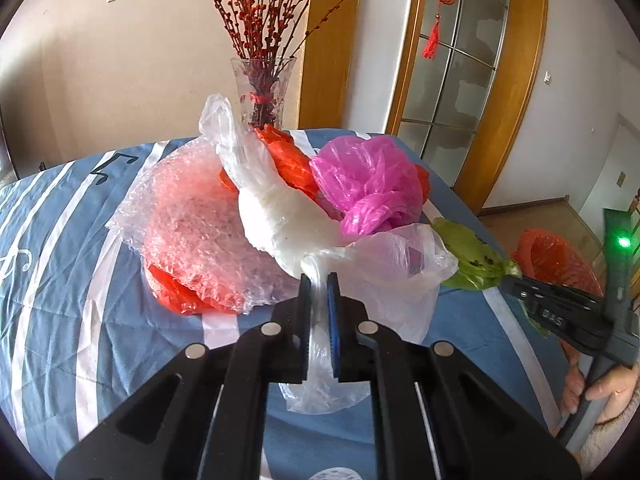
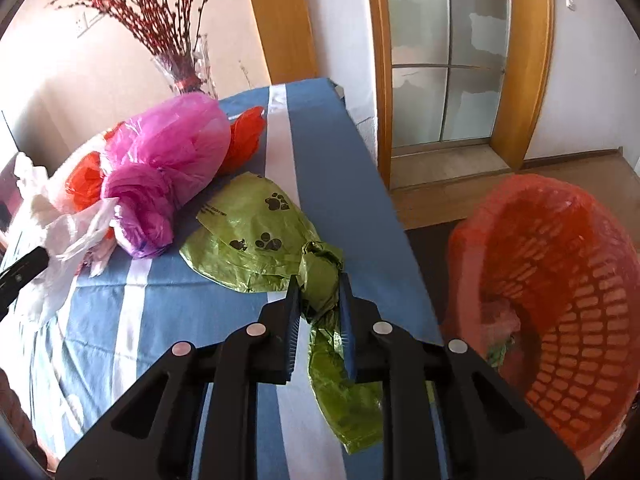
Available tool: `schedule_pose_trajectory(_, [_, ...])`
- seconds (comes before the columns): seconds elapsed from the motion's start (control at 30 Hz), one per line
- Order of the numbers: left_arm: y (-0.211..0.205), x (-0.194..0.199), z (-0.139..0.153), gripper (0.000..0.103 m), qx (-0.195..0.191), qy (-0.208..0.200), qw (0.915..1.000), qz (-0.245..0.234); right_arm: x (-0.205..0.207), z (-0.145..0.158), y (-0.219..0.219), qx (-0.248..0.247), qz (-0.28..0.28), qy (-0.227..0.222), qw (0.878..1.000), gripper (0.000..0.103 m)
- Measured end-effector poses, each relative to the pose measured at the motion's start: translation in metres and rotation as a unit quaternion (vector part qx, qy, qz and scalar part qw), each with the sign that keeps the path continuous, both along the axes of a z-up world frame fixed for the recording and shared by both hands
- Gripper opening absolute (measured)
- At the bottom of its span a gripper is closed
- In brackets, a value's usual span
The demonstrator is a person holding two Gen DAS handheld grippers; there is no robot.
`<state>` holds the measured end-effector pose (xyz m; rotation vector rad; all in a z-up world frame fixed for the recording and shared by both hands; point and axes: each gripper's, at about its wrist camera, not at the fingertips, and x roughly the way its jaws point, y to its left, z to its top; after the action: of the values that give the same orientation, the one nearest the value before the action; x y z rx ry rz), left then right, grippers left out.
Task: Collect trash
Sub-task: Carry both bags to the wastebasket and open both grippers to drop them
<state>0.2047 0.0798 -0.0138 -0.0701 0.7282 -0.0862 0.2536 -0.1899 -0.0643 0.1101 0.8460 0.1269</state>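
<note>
Green poop bag (image 2: 256, 240) sits at the table's (image 2: 352, 184) right edge, my right gripper (image 2: 318, 292) clenched on its twisted neck; left gripper (image 1: 319, 284) pinches the clear bag (image 1: 384, 264). Lift slow toward the red basket (image 2: 560, 280).

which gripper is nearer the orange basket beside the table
Right. The right gripper, shut on the green bag at the table's edge, has the orange basket just beside it. The left gripper grips the white bag farther in over the table.
</note>
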Motion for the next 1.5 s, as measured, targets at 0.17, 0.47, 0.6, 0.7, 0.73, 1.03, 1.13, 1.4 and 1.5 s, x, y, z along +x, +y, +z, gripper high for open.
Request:
schedule_pose_trajectory(0.17, [-0.011, -0.003, 0.001, 0.009, -0.001, 0.000, 1.0000, -0.010, -0.021, 0.013, -0.016, 0.008, -0.017, -0.018, 1.000, 0.019])
schedule_pose_trajectory(0.47, [-0.040, -0.006, 0.002, 0.009, -0.002, 0.000, 0.9993, -0.039, -0.049, 0.027, -0.047, 0.006, -0.060, -0.045, 0.997, 0.019])
schedule_pose_trajectory(0.6, [-0.058, -0.005, 0.002, 0.009, -0.004, 0.002, 0.9984, -0.056, -0.058, 0.031, -0.062, 0.001, -0.080, -0.058, 0.995, 0.019])
schedule_pose_trajectory(0.7, [-0.075, -0.003, 0.002, 0.009, -0.007, 0.003, 0.9973, -0.073, -0.063, 0.033, -0.073, 0.002, -0.095, -0.063, 0.993, 0.019])
schedule_pose_trajectory(0.73, [-0.080, -0.003, 0.003, 0.009, -0.007, 0.003, 0.9970, -0.077, -0.065, 0.033, -0.078, 0.003, -0.100, -0.064, 0.993, 0.019])
schedule_pose_trajectory(1.03, [-0.134, 0.000, 0.002, 0.009, -0.013, 0.003, 0.9914, -0.130, -0.078, 0.035, -0.113, 0.011, -0.146, -0.072, 0.987, 0.019])
schedule_pose_trajectory(1.13, [-0.151, 0.001, 0.000, 0.009, -0.016, 0.005, 0.9889, -0.148, -0.083, 0.035, -0.124, 0.016, -0.163, -0.076, 0.984, 0.019])
schedule_pose_trajectory(1.4, [-0.201, 0.003, -0.003, 0.009, -0.020, 0.010, 0.9813, -0.191, -0.096, 0.037, -0.156, 0.033, -0.219, -0.088, 0.971, 0.019])
schedule_pose_trajectory(1.5, [-0.217, 0.004, -0.007, 0.010, -0.018, 0.012, 0.9785, -0.205, -0.101, 0.038, -0.167, 0.040, -0.241, -0.094, 0.965, 0.019])
